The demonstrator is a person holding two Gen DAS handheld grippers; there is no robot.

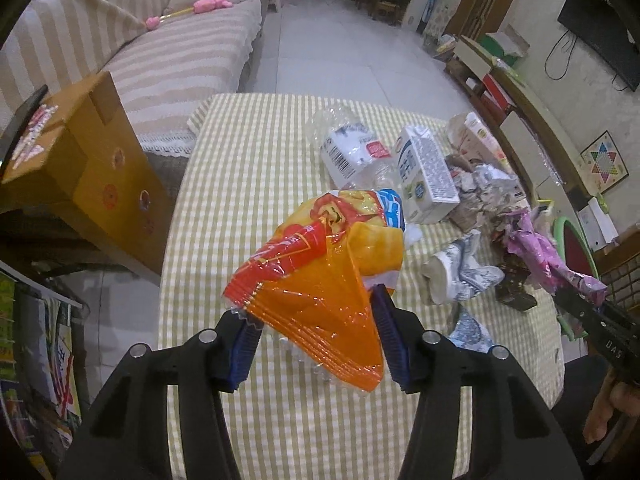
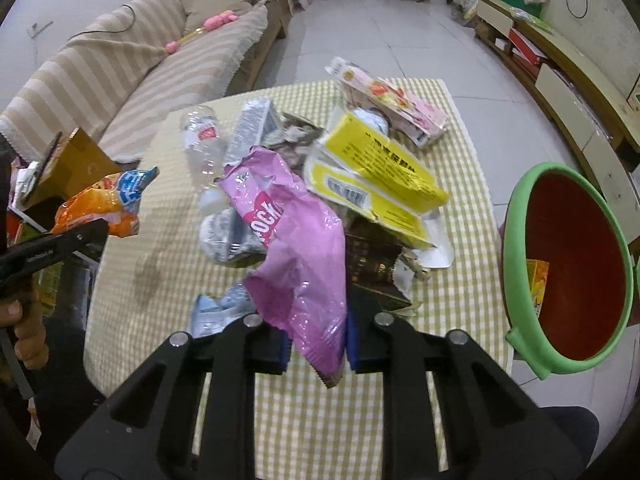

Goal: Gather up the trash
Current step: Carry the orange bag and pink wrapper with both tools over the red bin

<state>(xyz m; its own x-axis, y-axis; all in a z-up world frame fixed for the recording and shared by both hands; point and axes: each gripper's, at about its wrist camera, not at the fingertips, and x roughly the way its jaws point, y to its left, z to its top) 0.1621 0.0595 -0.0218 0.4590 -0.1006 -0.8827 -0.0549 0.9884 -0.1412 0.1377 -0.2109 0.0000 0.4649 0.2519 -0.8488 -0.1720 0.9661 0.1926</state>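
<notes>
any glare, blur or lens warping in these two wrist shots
Left wrist view: bright glare streaks on the orange wrapper held in the left gripper; the fisheye bends the checked table edges, and the corners go black. Right wrist view: the pink wrapper in the right gripper shows small highlights, the yellow packet looks slightly smeared, and the green bin is stretched oval.

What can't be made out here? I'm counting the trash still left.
- Left wrist view: table under the orange wrapper is hidden by it.
- Right wrist view: pile beneath the pink wrapper and yellow packet is covered.
- Right wrist view: bin bottom cut by its rim; contents partly seen.
</notes>
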